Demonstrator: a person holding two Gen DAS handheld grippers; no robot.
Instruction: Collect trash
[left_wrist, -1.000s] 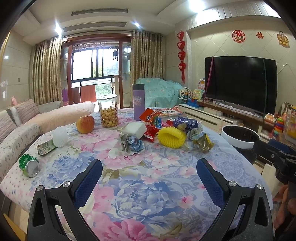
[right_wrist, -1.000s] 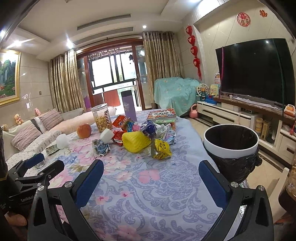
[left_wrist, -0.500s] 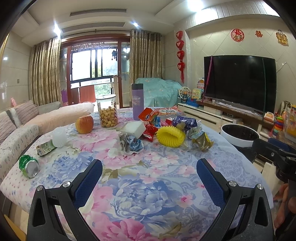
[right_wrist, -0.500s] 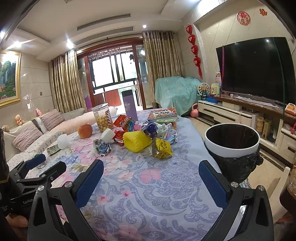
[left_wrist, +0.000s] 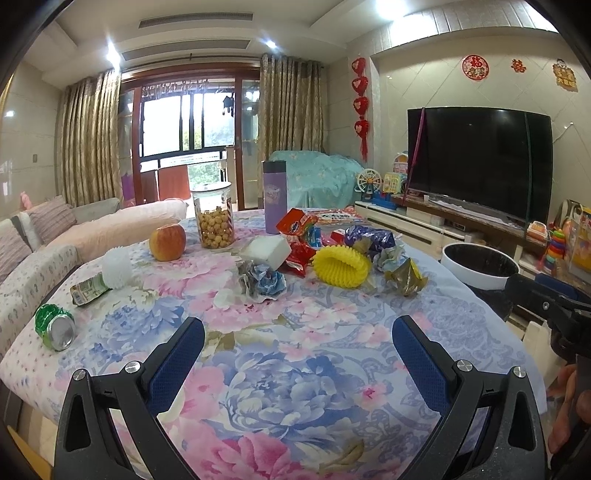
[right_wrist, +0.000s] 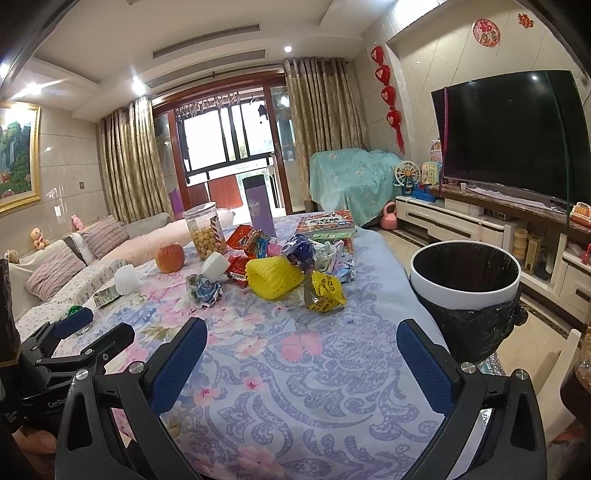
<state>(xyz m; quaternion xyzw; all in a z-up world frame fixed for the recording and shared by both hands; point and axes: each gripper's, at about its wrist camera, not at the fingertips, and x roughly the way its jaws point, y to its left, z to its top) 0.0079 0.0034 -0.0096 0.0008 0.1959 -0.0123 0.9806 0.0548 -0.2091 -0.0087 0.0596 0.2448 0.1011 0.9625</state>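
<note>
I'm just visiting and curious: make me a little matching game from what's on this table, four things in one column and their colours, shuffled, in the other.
Things:
1. crushed can
2. foam fruit net
3. tall flask
4. bin beside the table

Colours:
A. purple
B. white rim with a black bag liner
C. green
D. yellow

Pairs: 1-C, 2-D, 3-A, 4-B
</note>
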